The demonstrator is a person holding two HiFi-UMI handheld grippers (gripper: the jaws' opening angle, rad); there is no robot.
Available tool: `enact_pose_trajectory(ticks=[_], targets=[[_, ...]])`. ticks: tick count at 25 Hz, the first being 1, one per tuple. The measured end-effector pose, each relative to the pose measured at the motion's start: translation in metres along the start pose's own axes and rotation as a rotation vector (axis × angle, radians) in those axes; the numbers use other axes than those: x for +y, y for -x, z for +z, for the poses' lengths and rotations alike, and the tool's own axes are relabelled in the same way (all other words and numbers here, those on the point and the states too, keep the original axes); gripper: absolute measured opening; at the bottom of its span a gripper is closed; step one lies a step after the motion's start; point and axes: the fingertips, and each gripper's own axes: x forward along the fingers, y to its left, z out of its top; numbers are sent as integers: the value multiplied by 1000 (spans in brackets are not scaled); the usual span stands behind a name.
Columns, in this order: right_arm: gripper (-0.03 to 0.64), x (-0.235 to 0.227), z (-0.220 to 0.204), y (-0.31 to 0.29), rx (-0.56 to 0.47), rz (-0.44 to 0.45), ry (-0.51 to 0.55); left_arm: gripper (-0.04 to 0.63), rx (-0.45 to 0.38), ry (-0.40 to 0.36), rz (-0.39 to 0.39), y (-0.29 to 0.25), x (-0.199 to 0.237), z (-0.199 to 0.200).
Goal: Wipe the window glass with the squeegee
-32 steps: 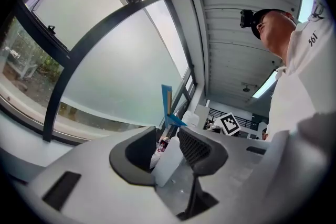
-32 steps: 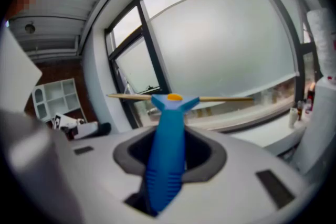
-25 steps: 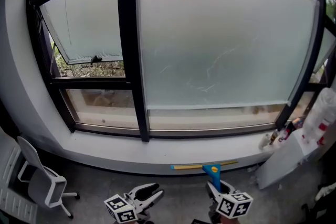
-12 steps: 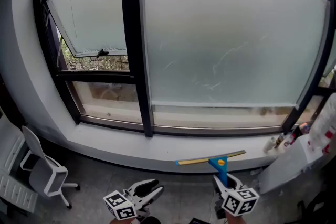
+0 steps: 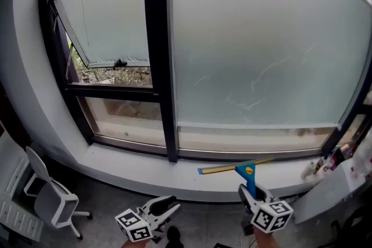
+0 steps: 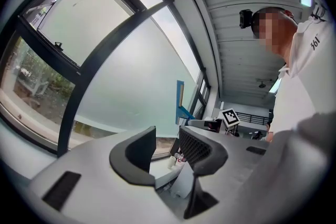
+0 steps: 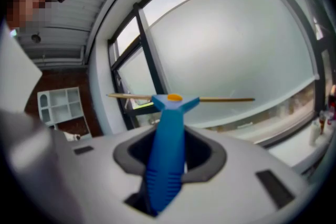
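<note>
Your right gripper (image 5: 253, 199), bottom right, is clamped on the blue squeegee (image 5: 249, 172) handle, blade showing lower centre, just under the window glass (image 5: 261, 38); your left gripper (image 5: 164, 207), bottom centre-left, has jaws apart, holding nothing

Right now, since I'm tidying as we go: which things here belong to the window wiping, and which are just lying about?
In the job:
- squeegee, clamped by its blue handle in the right gripper
- frosted window glass ahead

Lying about:
- white chair, lower left
- bottles, far right
- left gripper, open and empty, idle for now
</note>
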Motion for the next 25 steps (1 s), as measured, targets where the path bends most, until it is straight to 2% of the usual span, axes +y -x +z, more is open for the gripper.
enact_pose_trajectory(ticks=[4, 13, 19, 25], targets=[[141, 1, 31, -53, -28, -54, 59, 163, -23, -22, -24, -15, 47, 40], [141, 0, 70, -154, -46, -118, 23, 153, -16, -85, -62, -43, 140, 105], [141, -22, 91, -178, -52, -189, 34, 118, -6, -84, -77, -88, 161, 126], [141, -71, 104, -200, -31, -213, 31, 62, 2, -85, -62, -144, 179, 127]])
